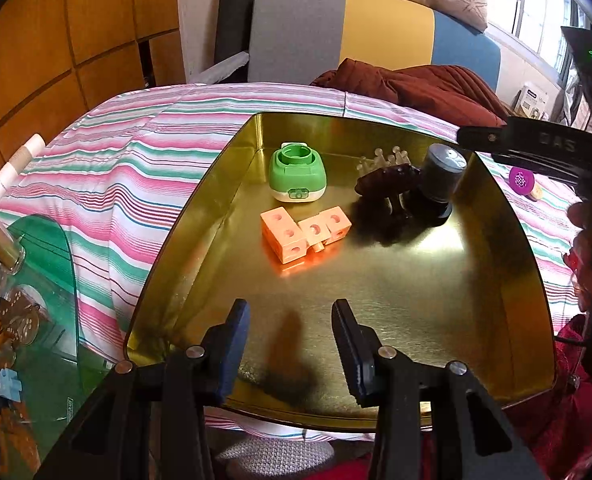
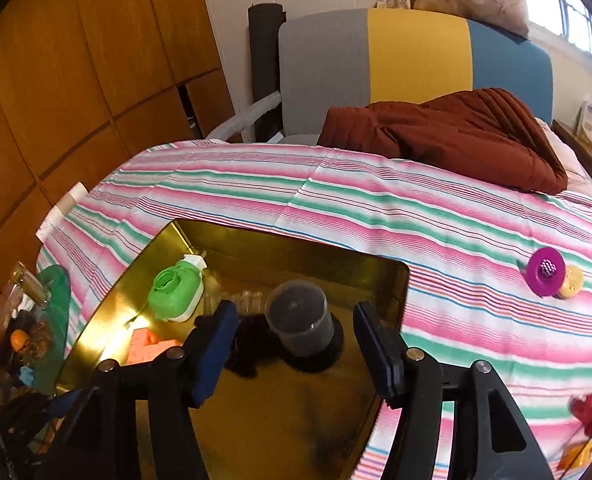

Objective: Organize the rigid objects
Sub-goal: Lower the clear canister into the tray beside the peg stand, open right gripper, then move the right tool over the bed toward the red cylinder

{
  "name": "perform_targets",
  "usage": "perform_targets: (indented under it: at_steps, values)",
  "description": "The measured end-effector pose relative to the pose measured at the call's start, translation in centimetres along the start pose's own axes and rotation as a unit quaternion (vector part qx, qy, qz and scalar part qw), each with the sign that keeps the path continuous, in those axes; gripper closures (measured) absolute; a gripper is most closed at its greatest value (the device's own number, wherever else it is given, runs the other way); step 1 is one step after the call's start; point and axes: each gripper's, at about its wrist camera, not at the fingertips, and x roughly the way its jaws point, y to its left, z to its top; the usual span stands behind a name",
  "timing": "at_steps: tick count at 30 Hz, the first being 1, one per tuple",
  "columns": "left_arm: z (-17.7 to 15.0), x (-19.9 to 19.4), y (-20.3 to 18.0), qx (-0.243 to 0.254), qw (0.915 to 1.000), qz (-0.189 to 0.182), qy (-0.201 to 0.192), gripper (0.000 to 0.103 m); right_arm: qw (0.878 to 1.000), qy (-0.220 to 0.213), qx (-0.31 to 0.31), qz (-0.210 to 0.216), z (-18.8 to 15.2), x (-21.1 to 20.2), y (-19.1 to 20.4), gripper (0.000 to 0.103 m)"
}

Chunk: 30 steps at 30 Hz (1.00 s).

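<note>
1. The gold tray [image 1: 508, 280] lies on the striped bed; inside it stand a green device [image 1: 298, 176], peach blocks [image 1: 306, 236] and a grey canister [image 2: 300, 322] at the tray's far right.
2. The right gripper [image 2: 296, 354] has its jaws parted with nothing held; the canister sits upright just beyond them.
3. The left gripper [image 1: 291, 348] hovers half-spread and empty over the tray's near edge.
4. A purple disc [image 2: 544, 271] lies outside the tray near the bed's right edge, nearer the right gripper, probably next.

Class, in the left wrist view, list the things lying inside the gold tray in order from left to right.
Orange cube blocks → green plug-in device → clear pegs → grey lidded container.
</note>
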Motion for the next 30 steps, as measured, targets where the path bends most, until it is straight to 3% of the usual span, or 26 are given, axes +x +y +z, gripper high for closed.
perform_targets:
  at_steps: [10,15,18,23,26,30]
  values:
    - [-0.3,-0.4,-1.3,0.014,0.9999,-0.002,-0.003,0.06,1.0,-0.013,0.025,0.009,-1.5,-4.0,-2.1,0.041]
    - [-0.3,-0.7,-1.9,0.024,0.9997,-0.004,-0.005,0.06,0.999,-0.035,0.027,-0.004,-0.6,-7.7,-3.9,0.041]
    - [-0.4,-0.9,-2.4,0.027,0.9996,-0.005,-0.006,0.06,0.997,-0.068,0.025,-0.025,0.9,-11.2,-5.7,0.04]
    - [-0.6,-1.4,-3.3,0.036,0.9992,-0.013,-0.008,0.06,0.988,-0.132,0.017,-0.082,2.9,-17.1,-8.9,0.026]
    - [-0.8,-1.7,-4.0,0.044,0.9988,-0.017,-0.01,0.06,0.981,-0.137,0.022,-0.136,2.9,-18.6,-11.9,0.025]
    - [-0.8,-1.8,-4.7,0.051,0.9985,-0.021,-0.01,0.06,0.971,-0.118,0.109,-0.178,1.1,-18.8,-18.3,0.025]
